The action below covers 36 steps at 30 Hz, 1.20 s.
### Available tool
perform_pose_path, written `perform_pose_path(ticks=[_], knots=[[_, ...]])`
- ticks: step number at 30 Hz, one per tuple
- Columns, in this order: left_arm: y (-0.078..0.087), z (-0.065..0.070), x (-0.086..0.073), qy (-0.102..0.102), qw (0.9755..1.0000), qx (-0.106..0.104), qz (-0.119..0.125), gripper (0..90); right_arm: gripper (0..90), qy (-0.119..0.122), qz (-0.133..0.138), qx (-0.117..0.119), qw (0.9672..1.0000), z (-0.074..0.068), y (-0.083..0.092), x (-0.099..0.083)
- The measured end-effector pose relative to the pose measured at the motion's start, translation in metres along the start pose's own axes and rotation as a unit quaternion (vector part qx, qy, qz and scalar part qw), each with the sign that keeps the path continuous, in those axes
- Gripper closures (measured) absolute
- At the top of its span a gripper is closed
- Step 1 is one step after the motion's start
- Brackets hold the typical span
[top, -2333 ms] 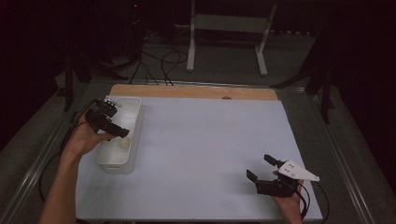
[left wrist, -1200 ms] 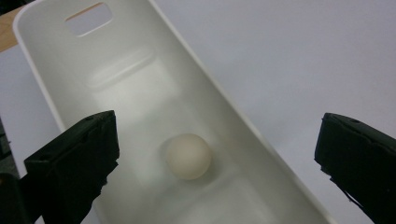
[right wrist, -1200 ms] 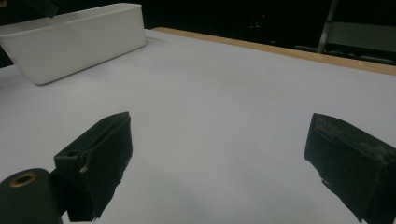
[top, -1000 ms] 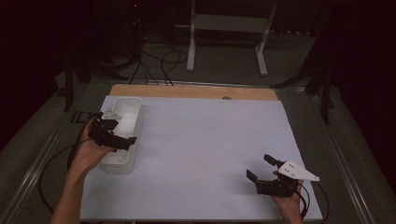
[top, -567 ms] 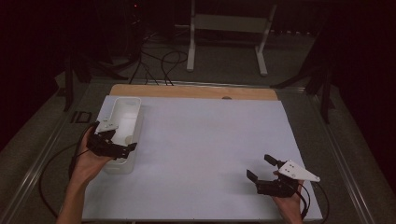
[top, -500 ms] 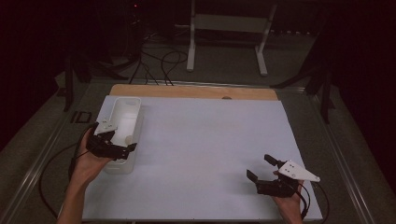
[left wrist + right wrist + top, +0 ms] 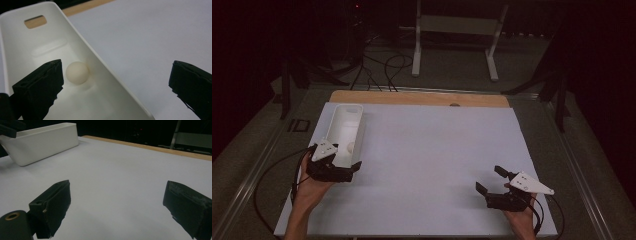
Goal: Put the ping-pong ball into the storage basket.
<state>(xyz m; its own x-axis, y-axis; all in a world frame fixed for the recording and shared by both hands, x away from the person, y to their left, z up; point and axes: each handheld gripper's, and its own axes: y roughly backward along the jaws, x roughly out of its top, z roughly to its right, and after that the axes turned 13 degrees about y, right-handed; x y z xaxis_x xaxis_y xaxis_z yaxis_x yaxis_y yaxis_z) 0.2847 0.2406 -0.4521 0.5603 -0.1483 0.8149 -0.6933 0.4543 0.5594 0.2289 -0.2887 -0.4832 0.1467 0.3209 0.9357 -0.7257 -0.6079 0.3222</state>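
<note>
Counting one ball (image 7: 77, 72), one bin (image 7: 343, 131), two tools.

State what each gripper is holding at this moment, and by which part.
Nothing is held. The left gripper is open astride the bin's side wall, the ball lying loose inside; the right gripper is open over bare table.

A tray (image 7: 343, 131) lies at centre left of the high view, on the table (image 7: 437, 150). A ball (image 7: 350, 147) sits inside the tray's near end. The left gripper (image 7: 343, 172) sits just below the tray; the right gripper (image 7: 490, 181) rests at lower right, well apart.
</note>
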Motion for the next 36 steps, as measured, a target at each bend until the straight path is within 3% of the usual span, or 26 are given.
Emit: perform_pose_path(ticks=[7, 13, 18, 25, 36], knots=[[0.004, 0.009, -0.013, -0.011, 0.9985, -0.012, 0.052, 0.3, 7.3, -0.002, 0.004, 0.002, 1.0000, 0.000, -0.001, 0.000], [0.004, 0.013, -0.025, -0.007, 0.9966, -0.029, 0.076, 0.3, 7.3, -0.002, 0.006, 0.002, 1.0000, 0.000, -0.001, 0.000], [0.004, 0.017, -0.033, -0.014, 0.9949, -0.027, 0.096, 0.3, 7.3, -0.002, 0.005, 0.003, 1.0000, 0.000, -0.001, 0.000], [0.008, 0.021, -0.038, -0.018, 0.9928, -0.038, 0.112, 0.4, 7.3, 0.001, 0.006, 0.006, 1.0000, -0.002, -0.005, 0.001], [0.010, 0.026, -0.043, -0.020, 0.9917, -0.045, 0.119, 0.4, 7.3, 0.005, 0.010, 0.008, 0.9999, -0.004, -0.008, 0.003]])
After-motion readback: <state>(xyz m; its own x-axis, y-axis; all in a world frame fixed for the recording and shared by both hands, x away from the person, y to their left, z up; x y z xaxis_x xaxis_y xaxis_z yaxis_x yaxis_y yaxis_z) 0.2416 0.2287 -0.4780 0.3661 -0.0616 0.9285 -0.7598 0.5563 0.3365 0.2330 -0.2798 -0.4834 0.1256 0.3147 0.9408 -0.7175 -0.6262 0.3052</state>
